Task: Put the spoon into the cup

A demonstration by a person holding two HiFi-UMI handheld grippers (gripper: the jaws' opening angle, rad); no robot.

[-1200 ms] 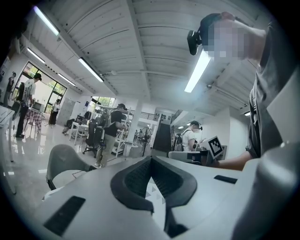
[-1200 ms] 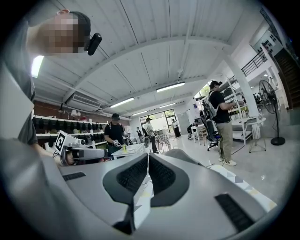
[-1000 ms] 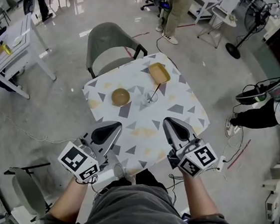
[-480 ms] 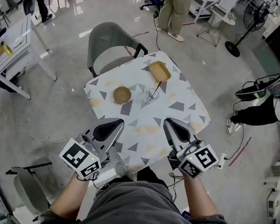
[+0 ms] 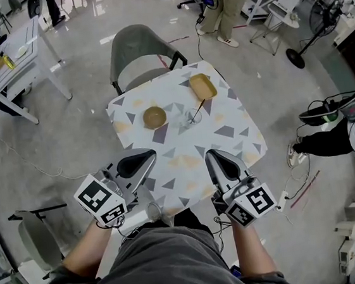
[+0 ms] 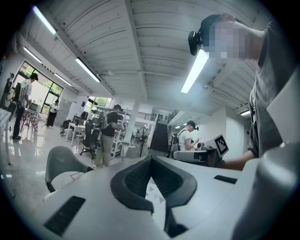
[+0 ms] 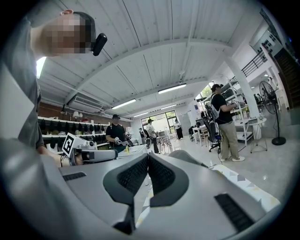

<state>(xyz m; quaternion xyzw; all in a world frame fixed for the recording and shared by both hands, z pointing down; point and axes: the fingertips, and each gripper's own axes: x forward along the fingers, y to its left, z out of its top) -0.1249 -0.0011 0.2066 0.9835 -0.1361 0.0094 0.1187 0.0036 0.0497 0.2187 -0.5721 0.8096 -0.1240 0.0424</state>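
Head view: hardly anything has moved in the last second. The left gripper (image 5: 146, 157) and right gripper (image 5: 213, 156) still hover over the table's (image 5: 225, 144) near edge, well apart from the spoon (image 5: 196, 114). The spoon looks already leaned into the clear cup (image 5: 186, 124) towards the far edge, between the bowl (image 5: 154, 116) and the yellow tray (image 5: 202, 89), so the task looks done and the hands are only idling.

Left gripper view: the left gripper (image 6: 150, 161) is clenched and grasps nothing, with a chair (image 6: 63, 161) beyond it.

Right gripper view: the right gripper (image 7: 147, 157) is also clenched and empty.
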